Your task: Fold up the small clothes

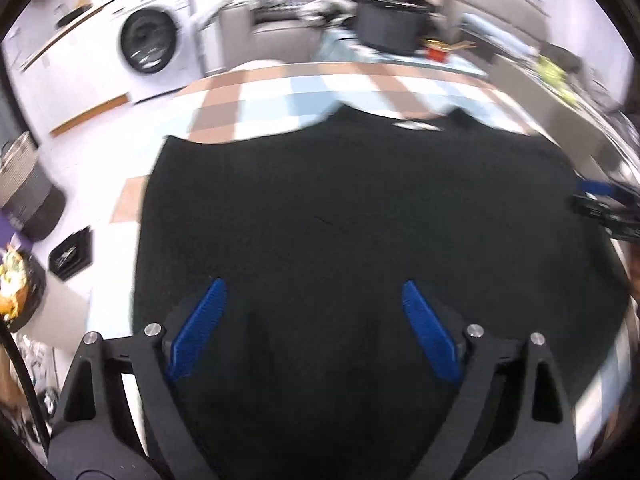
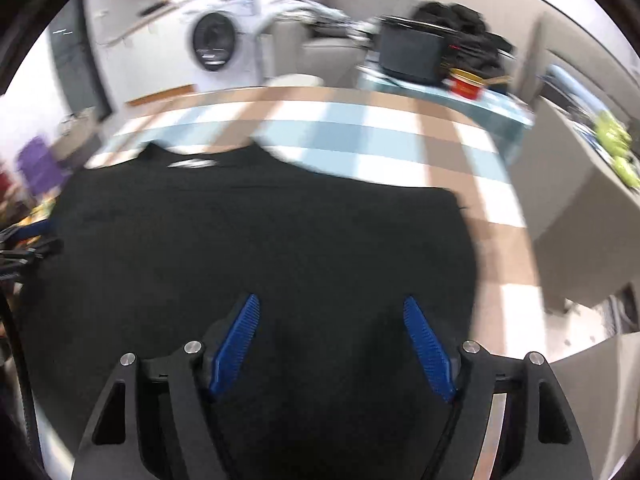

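Note:
A black T-shirt (image 1: pixel 352 216) lies spread flat on a table with a checked cloth (image 1: pixel 280 92), collar and white label at the far side. It also shows in the right wrist view (image 2: pixel 260 240). My left gripper (image 1: pixel 314 286) is open and empty, hovering over the shirt's near left part. My right gripper (image 2: pixel 331 300) is open and empty over the shirt's near right part. The right gripper shows at the right edge of the left wrist view (image 1: pixel 600 208); the left gripper shows at the left edge of the right wrist view (image 2: pixel 24 244).
A washing machine (image 1: pixel 152 40) stands at the back left. A black bin (image 1: pixel 392 24) with dark clothes and a red box (image 2: pixel 466 82) sit on a farther table. A grey basket (image 1: pixel 24 192) stands on the floor at left. A grey counter (image 2: pixel 580 216) is at right.

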Demonstrator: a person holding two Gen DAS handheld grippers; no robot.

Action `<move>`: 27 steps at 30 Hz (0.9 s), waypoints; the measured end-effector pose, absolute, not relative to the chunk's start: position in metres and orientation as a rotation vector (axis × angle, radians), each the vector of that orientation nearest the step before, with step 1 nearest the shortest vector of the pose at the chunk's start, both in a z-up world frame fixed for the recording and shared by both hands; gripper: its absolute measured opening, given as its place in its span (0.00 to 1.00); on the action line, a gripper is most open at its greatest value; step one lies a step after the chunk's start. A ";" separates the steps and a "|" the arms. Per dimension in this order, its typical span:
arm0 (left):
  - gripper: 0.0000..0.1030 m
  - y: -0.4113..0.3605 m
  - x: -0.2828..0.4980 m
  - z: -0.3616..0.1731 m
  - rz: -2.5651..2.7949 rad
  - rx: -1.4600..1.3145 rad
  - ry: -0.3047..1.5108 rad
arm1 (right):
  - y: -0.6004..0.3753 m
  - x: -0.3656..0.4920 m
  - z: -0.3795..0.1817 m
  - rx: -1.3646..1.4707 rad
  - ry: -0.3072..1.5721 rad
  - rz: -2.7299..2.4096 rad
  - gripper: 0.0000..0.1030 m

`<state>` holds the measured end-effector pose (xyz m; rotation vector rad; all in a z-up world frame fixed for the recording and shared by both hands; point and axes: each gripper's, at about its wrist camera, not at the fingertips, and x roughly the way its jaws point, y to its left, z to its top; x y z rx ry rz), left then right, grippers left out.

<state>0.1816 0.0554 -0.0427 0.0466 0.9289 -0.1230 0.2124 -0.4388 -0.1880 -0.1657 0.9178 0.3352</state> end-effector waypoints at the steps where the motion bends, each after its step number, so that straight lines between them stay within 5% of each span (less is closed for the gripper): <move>1: 0.87 0.047 0.169 -0.042 -0.148 0.072 0.925 | -0.426 0.199 -0.190 -0.181 0.922 0.387 0.74; 8: 0.88 0.043 0.110 -0.063 -0.144 0.099 0.962 | -0.406 0.140 -0.215 -0.295 0.939 0.454 0.75; 27: 0.86 0.128 -0.019 -0.041 0.048 -0.203 0.902 | -0.477 0.042 -0.182 0.137 0.803 0.350 0.78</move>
